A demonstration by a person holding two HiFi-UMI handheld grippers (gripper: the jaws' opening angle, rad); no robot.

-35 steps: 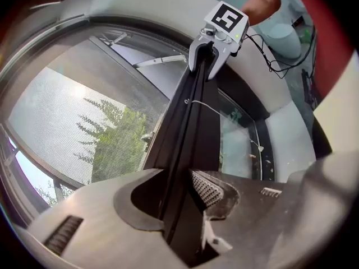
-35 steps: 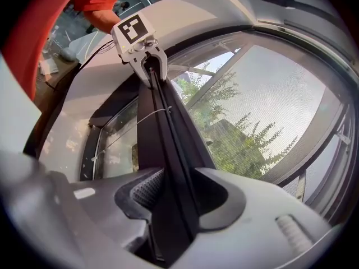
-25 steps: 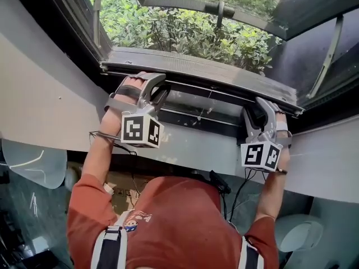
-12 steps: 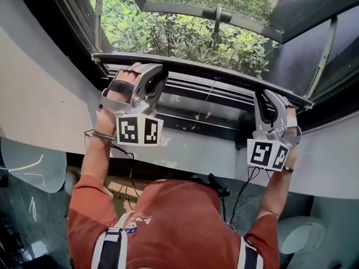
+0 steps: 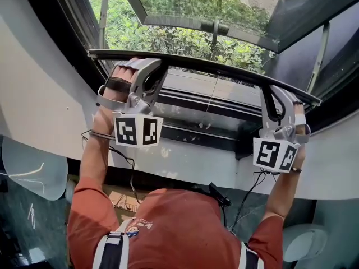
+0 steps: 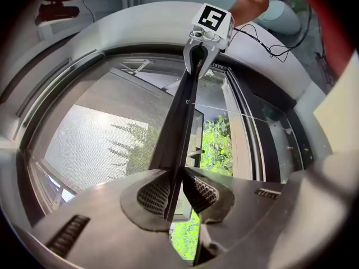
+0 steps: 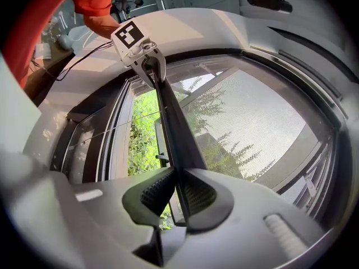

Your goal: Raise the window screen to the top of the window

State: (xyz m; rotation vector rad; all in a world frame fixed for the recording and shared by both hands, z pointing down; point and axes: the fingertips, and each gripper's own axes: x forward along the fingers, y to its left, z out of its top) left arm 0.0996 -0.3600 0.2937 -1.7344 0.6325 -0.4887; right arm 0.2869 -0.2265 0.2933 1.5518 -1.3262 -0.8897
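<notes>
**Head view:** you have lifted the window screen's bottom bar (image 5: 213,67) clear of the sill rails (image 5: 202,102). A second ago it lay just over them. Now there is an open gap underneath, with the bushes (image 5: 168,38) showing above the bar. Your left tongs (image 5: 148,67) hold the bar near its left end and your right tongs (image 5: 279,96) hold it near the right end. Both have come up with it, and the bar looks roughly even from side to side.

**Left gripper view:** the jaws have just been closing and are now clamped on the bar's edge. The ribbed pads sit on either side of it, and the bar runs straight away towards your other hand. The mesh (image 6: 90,144) fills the window to the left of the bar, so the screen is stretched above it and only partly raised.

**Right gripper view:** it is the same here. The jaws have just been closing and now pinch the bar between the pads, with the mesh spread out to the right.

For the task, the grip looks settled and the lift has begun, but most of the travel is probably still ahead. Keep both ends rising together, because a tilted bar could jam in its side tracks.
</notes>
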